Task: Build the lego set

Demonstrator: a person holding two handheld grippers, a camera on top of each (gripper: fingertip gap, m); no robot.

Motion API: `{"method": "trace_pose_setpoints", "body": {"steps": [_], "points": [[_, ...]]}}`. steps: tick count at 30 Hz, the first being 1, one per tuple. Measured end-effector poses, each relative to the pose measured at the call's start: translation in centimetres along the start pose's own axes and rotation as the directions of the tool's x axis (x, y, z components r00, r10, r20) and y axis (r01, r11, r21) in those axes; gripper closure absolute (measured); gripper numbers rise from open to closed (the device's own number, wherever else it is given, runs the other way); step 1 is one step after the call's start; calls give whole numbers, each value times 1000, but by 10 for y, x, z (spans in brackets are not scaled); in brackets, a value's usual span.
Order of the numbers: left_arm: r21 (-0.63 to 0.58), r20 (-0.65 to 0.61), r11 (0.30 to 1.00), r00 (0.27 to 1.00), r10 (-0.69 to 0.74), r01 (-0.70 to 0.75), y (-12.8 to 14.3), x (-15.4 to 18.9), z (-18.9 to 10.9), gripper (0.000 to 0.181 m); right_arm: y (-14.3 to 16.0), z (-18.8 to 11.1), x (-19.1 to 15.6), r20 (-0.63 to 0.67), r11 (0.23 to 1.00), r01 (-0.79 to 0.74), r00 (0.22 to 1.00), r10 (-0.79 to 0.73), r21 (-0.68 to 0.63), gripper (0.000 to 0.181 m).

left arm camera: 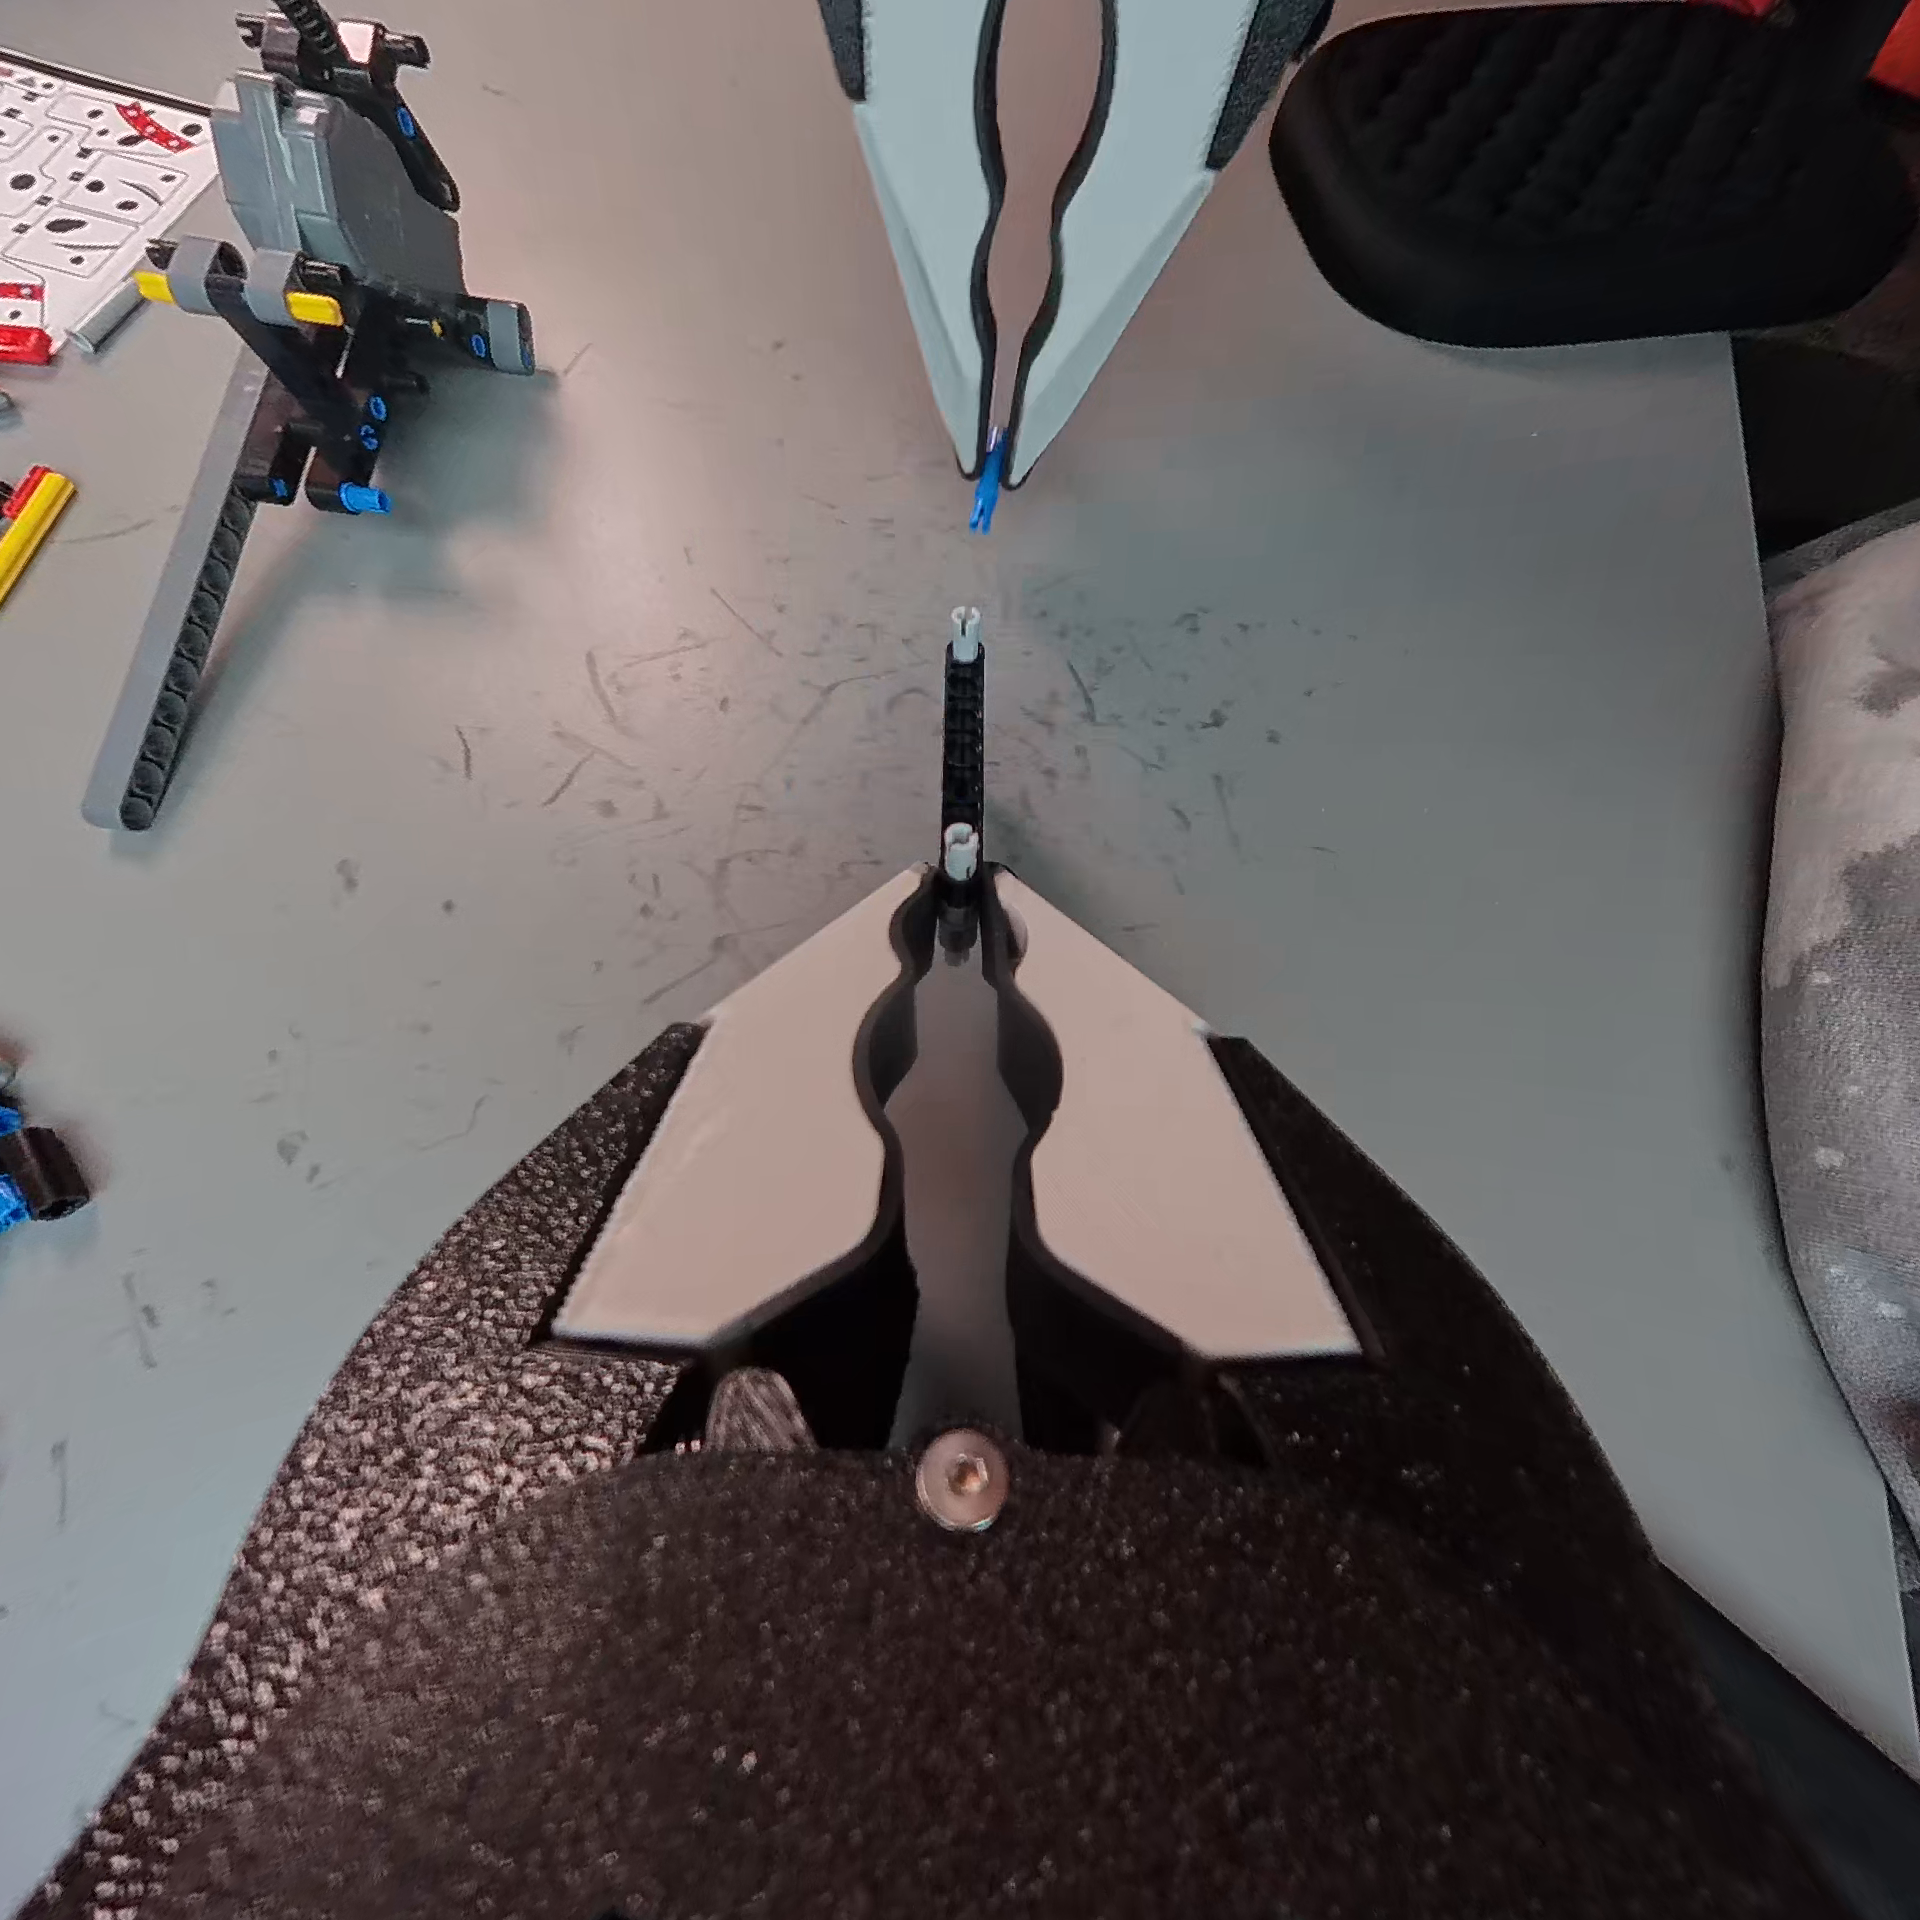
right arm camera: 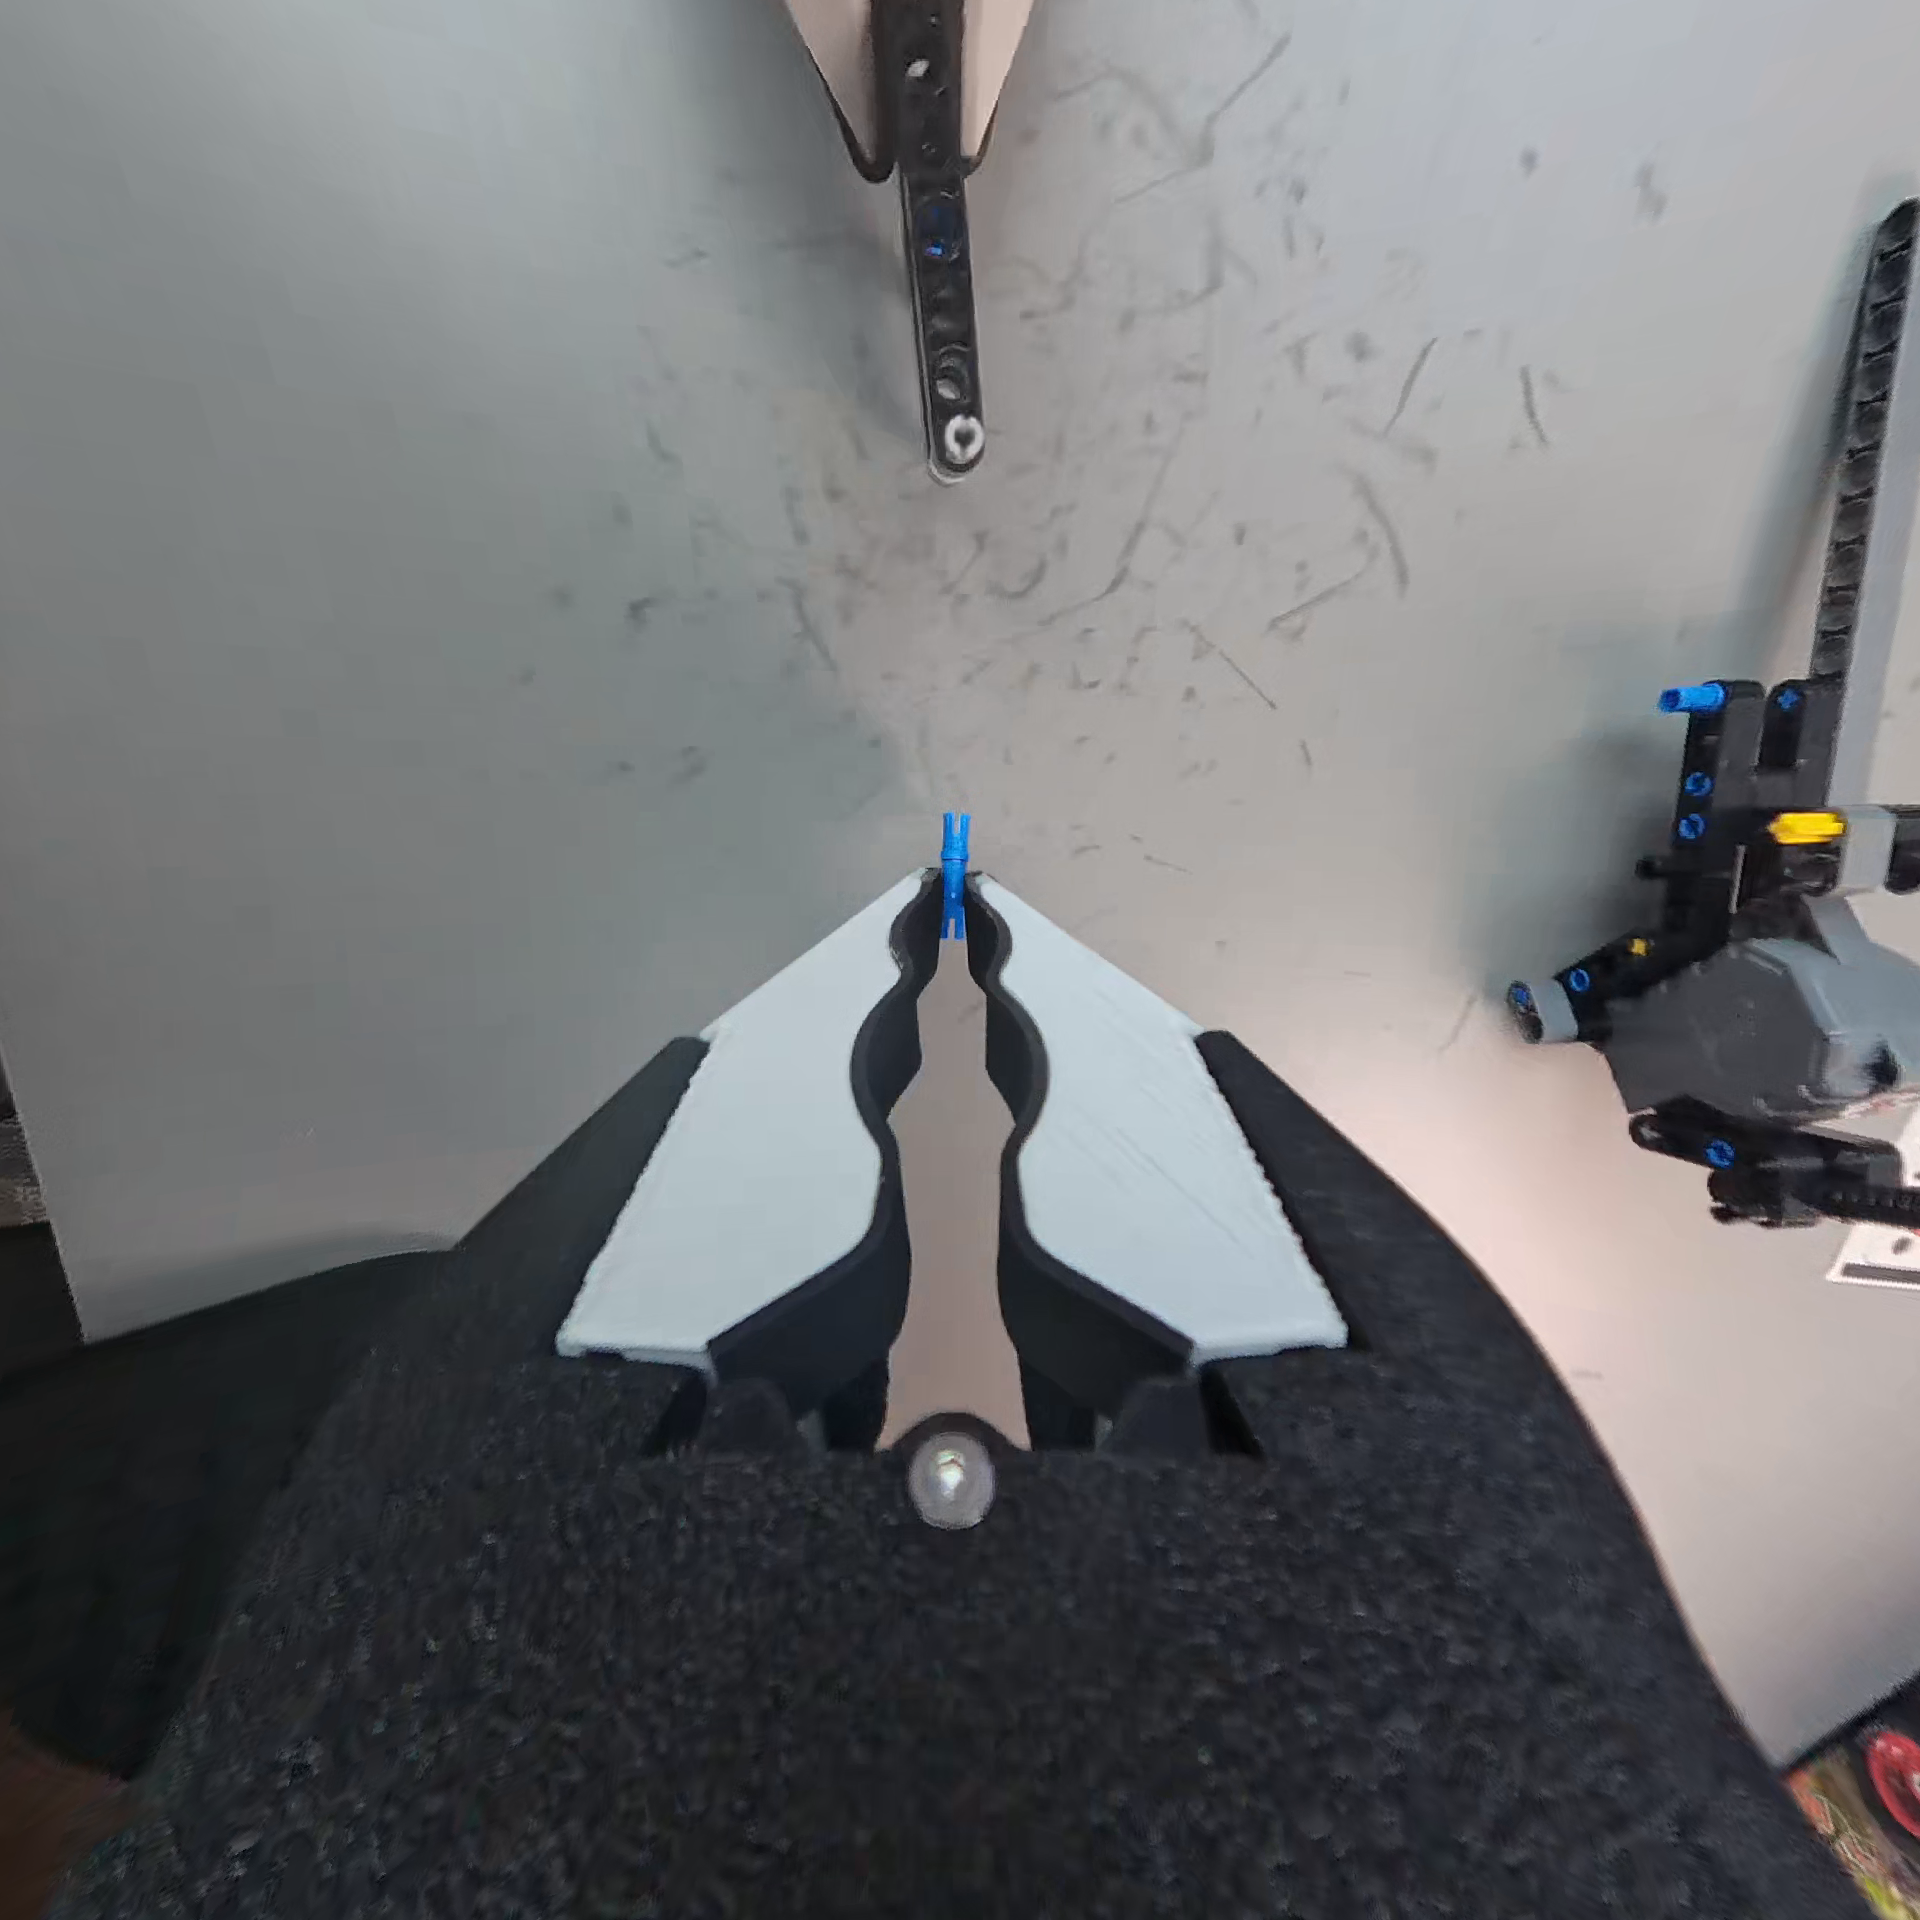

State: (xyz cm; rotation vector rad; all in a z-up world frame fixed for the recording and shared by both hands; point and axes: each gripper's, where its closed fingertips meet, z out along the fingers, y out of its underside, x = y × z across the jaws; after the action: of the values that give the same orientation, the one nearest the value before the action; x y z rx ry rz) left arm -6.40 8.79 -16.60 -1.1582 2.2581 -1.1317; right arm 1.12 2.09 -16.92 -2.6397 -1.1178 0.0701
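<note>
My left gripper is shut on a black holed beam that carries two light grey pins; the beam points forward above the grey table. My right gripper is shut on a small blue pin. The two grippers face each other tip to tip, a short gap apart. In the left wrist view the right gripper shows at the top with the blue pin. In the right wrist view the left gripper shows at the top with the beam.
A partly built black and grey model with a long beam stands at the left of the left wrist view and at the right of the right wrist view. Instruction sheets and loose yellow, red, blue parts lie by it. A black chair is at the table edge. My hands' fingertips stand some 11 cm from each other.
</note>
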Motion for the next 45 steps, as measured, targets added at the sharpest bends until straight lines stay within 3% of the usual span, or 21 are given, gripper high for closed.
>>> {"method": "trace_pose_setpoints", "body": {"steps": [13, 19, 22, 35, 41, 45], "points": [[-52, 38, 998, 999, 40, -38, 6, 0, 5, 169, -37, 4, 4, -108, 980, -22, 993, 44, 198, 178], [-45, 43, 999, 999, 31, -30, 6, -2, 3, 159, -53, -8, 2, -116, 953, -16, 992, 54, 303, 178], [-33, 41, 999, 999, 6, -5, 5, -4, 0, 159, -66, -15, -3, -105, 929, 11, 994, 31, 371, 177], [-32, 46, 981, 981, -189, 190, 10, -25, -1, 158, -87, -6, 0, -96, 901, 29, 995, 14, 432, 177], [-66, 11, 965, 967, -254, 254, 17, -27, -1, 148, -96, -6, 3, -112, 891, 48, 994, 3, 451, 177], [72, -16, 973, 976, -218, 219, -4, -25, -20, 146, -100, -7, 2, -111, 882, 54, 994, -1, 468, 177]]}}
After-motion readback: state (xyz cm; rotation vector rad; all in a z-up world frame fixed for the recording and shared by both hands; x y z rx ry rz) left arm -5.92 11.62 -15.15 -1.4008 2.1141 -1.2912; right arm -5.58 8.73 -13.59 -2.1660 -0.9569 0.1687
